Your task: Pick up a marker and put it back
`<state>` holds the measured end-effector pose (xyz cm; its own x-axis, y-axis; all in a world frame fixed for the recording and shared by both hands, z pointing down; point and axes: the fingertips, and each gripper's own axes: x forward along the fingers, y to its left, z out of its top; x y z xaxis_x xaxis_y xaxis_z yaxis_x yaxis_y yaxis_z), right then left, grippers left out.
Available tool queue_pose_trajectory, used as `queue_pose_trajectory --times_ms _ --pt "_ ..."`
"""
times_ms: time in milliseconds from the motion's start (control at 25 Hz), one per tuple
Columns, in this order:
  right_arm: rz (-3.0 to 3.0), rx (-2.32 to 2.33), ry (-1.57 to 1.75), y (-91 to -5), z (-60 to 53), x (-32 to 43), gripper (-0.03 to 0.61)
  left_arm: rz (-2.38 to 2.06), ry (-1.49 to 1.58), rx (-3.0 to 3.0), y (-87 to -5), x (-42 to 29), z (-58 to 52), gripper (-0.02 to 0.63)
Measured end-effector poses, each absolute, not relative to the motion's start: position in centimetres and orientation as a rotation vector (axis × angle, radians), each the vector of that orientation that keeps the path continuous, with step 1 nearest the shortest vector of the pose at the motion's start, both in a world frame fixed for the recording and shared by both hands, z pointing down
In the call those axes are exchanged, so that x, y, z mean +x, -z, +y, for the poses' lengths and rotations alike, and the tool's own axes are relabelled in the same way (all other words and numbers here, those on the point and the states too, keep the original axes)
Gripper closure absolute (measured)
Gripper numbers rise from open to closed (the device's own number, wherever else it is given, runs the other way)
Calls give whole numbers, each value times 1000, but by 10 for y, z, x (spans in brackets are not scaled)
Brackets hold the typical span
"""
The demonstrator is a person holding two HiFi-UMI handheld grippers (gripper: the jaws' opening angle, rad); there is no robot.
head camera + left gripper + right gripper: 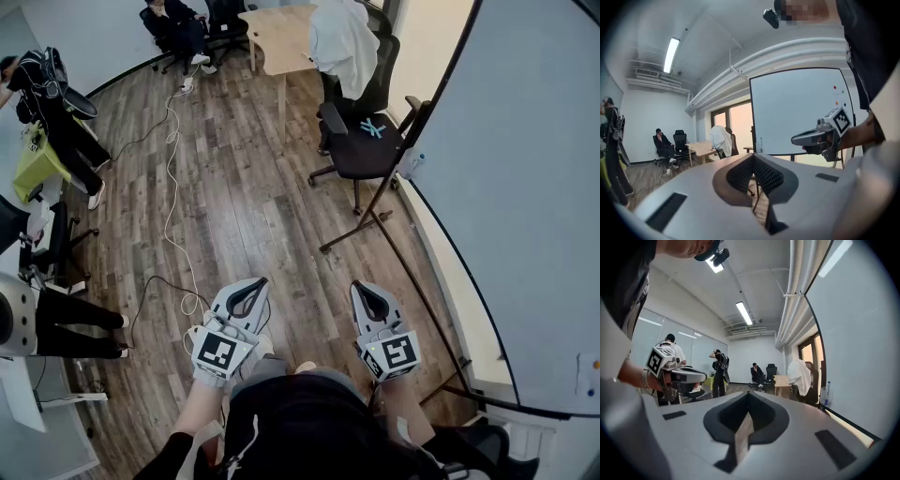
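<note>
Left gripper [251,286] and right gripper [363,289] side by side, close to the body, above wood floor [234,206]. Both jaw pairs together, nothing between. Farther off: office chair [361,150] beside whiteboard [525,187]. Light-blue sticks [373,128] on its seat; markers or not, cannot tell.

The only marker-like things in sight are a few slim pale-blue sticks [373,128]. They lie flat and crossed over one another, touching, on the seat of a black office chair [354,155]. The chair is at the far right of the room, just left of the big whiteboard [525,187]. They are too small to make out caps or tips.
</note>
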<state>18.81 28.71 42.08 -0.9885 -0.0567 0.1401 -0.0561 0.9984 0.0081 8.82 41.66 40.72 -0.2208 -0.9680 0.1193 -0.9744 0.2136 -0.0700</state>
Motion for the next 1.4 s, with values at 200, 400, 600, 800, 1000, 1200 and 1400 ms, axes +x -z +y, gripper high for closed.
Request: queue_pose_trajectory --times_ms 200,400,600,800,1000,1200,1400 --pt "-2997 65 15 -416 312 154 563 -2404 -185 1959 -406 63 435 606" --pt "-3006 70 8 -413 329 116 563 -2396 -159 1947 -407 25 454 606" --pt "-2998 99 12 -417 348 75 560 -2384 -136 1968 -420 -16 476 606" --pt "-2996 163 48 -418 362 37 557 -2375 -87 1959 -427 -56 495 606" --pt "-2990 160 50 -414 371 4 521 -2373 -107 1932 -431 -89 505 606" --pt "-2989 155 29 -425 358 -18 509 -2347 -90 1955 -444 -104 489 606" --pt "-2982 153 15 -431 316 -40 499 -2336 -93 1952 -449 -124 453 606"
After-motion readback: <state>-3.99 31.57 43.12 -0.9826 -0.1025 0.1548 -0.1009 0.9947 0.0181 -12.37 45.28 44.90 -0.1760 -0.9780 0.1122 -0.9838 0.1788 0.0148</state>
